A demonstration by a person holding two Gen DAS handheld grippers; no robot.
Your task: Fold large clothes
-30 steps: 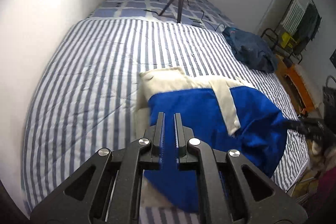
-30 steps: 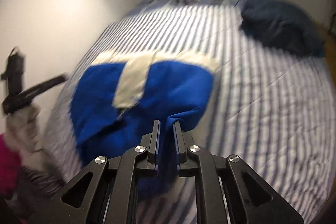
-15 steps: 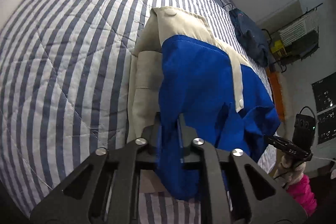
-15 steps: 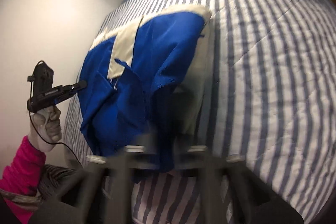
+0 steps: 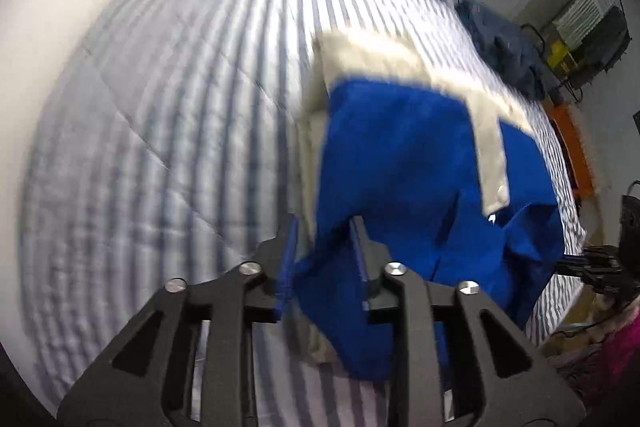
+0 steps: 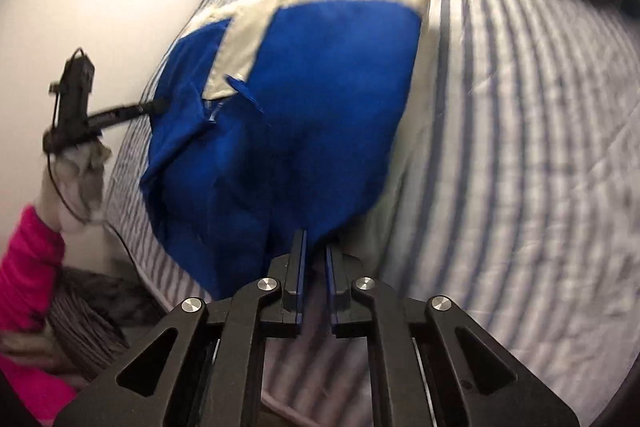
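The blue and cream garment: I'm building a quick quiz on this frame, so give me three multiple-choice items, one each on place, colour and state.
1. The garment lies on: A a striped bed cover; B a wooden floor; C a chair.
2. The person's sleeve is: A green; B pink; C white.
3. The left tongs are: A opening around blue cloth; B hanging over bare floor; C gripping a hanger.

Answers: 1 A, stripes surround it. 2 B, bright pink at the right wrist view's edge. 3 A, fingers apart, cloth between.
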